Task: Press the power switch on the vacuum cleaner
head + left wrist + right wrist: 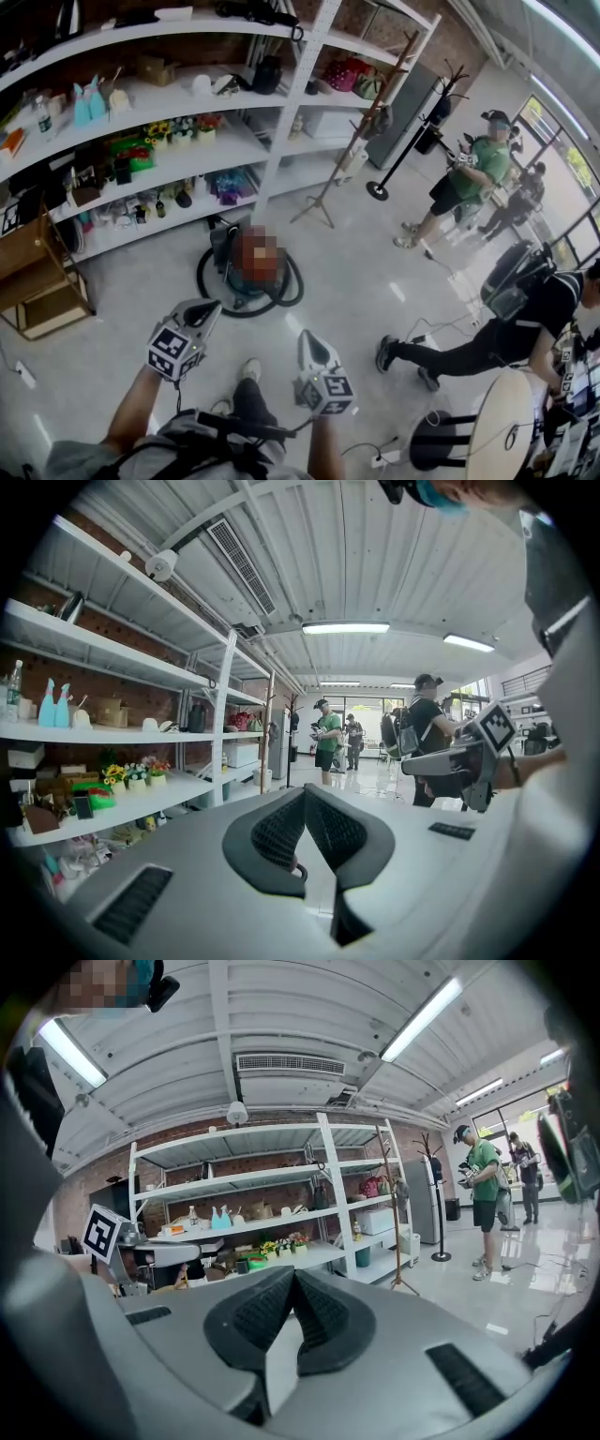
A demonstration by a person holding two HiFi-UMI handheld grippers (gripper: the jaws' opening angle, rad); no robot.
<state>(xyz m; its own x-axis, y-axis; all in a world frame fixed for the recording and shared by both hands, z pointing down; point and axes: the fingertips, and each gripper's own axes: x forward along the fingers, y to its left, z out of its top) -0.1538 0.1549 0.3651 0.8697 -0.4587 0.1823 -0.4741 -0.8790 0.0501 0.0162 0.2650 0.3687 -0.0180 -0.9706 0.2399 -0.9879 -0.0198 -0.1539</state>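
The vacuum cleaner (pixel 222 247) is a dark canister on the pale floor in front of the shelves, with its black hose (pixel 292 285) looped round it. A mosaic patch covers its top, so no switch shows. In the head view my left gripper (pixel 208 307) is held in the air a little short of the hose loop and points at the vacuum. My right gripper (pixel 307 336) hangs to its right, farther from the canister. Both are shut and hold nothing. Each gripper view looks level across the room, and the vacuum is in neither. There the left gripper (pixel 305 794) and right gripper (pixel 292 1274) have their tips together.
White shelving (pixel 281 141) full of small goods runs behind the vacuum. A wooden crate (pixel 42 291) stands at the left. Coat stands (pixel 323 202) rise at the back right. Several people (pixel 469 178) are at the right, beside a round table (pixel 502 427) and floor cables (pixel 441 333).
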